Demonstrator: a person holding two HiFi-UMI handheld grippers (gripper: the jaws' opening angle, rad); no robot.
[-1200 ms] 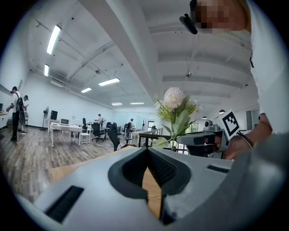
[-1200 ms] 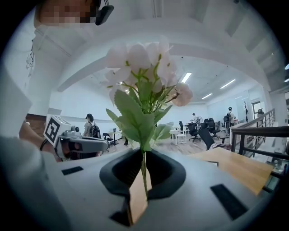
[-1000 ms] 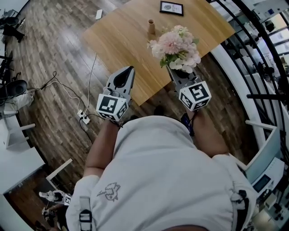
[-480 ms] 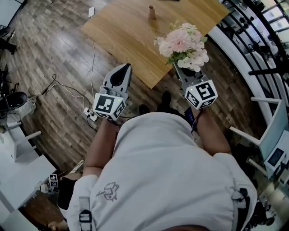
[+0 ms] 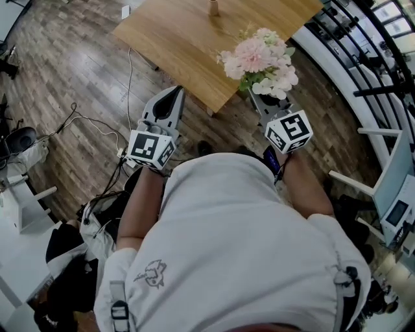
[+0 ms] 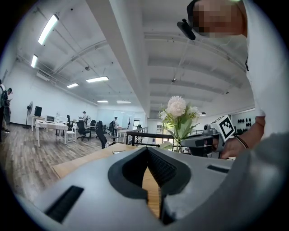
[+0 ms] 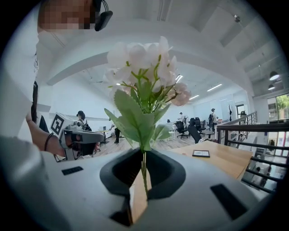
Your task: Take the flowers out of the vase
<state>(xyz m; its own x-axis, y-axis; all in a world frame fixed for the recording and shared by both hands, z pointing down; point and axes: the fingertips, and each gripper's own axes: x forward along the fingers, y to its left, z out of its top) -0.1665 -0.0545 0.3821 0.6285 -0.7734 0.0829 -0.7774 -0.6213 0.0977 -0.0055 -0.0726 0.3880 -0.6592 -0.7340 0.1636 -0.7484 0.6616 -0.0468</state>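
While the flowers (image 5: 259, 61) stand pinched by the stem in our right claw (image 7: 143, 158) at the table's (image 5: 188, 39) near edge, open floor (image 5: 78, 78) lies alongside our left claw (image 5: 175, 93), pressed together, and the vase (image 5: 213, 6) is cut off at the head view's top.

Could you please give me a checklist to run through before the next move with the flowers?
1. Flowers out of the vase: ok. The vase stands apart on the table.
2. Right gripper grip: ok. Its jaws are closed on the stem.
3. Bouquet upright: ok in the right gripper view.
4. Left gripper free: ok. Its jaws are together with nothing between them.
5. Floor underfoot: not ok. Cables lie on the person's left.
6. Spot to set the flowers down: cannot tell.
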